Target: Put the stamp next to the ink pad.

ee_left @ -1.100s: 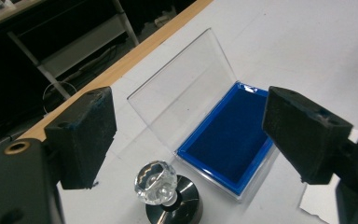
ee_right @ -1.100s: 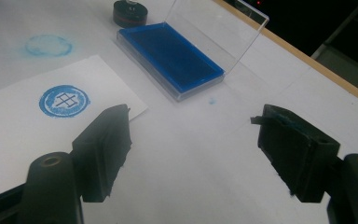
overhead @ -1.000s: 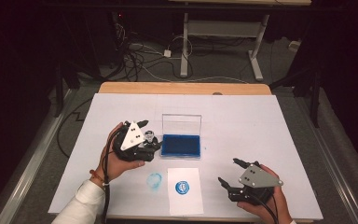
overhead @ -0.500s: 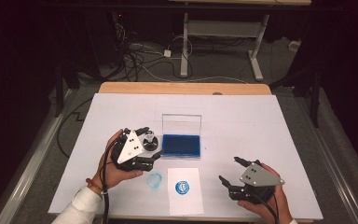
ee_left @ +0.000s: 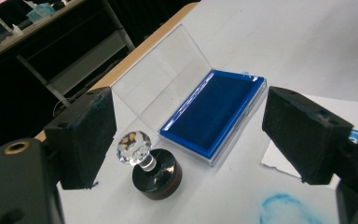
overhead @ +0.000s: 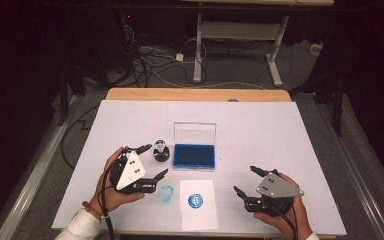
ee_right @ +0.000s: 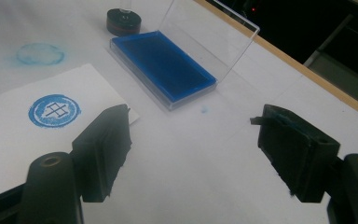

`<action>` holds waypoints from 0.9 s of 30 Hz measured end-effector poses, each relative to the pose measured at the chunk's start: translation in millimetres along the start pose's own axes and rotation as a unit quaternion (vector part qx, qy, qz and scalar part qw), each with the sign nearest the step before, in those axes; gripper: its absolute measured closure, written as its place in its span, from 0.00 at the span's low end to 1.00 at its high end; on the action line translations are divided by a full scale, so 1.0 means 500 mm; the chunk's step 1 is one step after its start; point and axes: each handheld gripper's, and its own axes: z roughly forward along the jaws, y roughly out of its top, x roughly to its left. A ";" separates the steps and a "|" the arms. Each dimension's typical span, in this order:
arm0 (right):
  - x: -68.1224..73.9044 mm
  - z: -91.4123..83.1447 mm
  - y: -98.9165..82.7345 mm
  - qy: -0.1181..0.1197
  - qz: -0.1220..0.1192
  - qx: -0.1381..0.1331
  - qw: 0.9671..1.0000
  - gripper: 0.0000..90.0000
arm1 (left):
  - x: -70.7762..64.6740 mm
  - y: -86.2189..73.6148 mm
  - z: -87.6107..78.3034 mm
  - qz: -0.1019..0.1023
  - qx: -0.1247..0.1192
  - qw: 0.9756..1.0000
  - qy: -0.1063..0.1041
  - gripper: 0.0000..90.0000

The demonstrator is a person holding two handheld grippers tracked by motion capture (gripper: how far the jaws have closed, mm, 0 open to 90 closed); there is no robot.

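Note:
A round black stamp with a clear faceted knob (overhead: 161, 151) stands upright on the white table, just left of the blue ink pad (overhead: 195, 156), whose clear lid (overhead: 195, 132) is raised. My left gripper (overhead: 156, 159) is open and sits just near of the stamp. In the left gripper view the stamp (ee_left: 151, 168) stands free between the wide jaws, closer to the left pad (ee_left: 81, 137), with the ink pad (ee_left: 214, 114) beyond it. My right gripper (overhead: 244, 179) is open and empty at the front right. A white card (overhead: 196, 216) bears a round blue print (ee_right: 54, 111).
A blue ink smudge (overhead: 166, 194) marks the table between the left gripper and the card. The table's wooden back edge (overhead: 195, 94) lies behind the ink pad. Beyond it are cables and desk legs (overhead: 198, 50) on a dark floor.
The left gripper carried the stamp down beside the ink pad, let it go and drew back toward the person with jaws apart. The right gripper stayed put.

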 end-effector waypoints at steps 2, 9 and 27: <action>0.000 -0.001 0.000 -0.002 0.001 -0.001 1.000 0.28 | -0.002 -0.006 -0.004 0.002 0.000 1.000 0.004 0.19; -0.001 -0.002 0.000 -0.006 0.000 -0.001 1.000 0.28 | -0.004 -0.029 -0.019 0.000 -0.001 1.000 0.010 0.19; -0.016 -0.025 -0.018 -0.042 0.014 -0.003 0.999 0.27 | -0.013 -0.106 -0.045 -0.023 0.041 0.998 0.039 0.17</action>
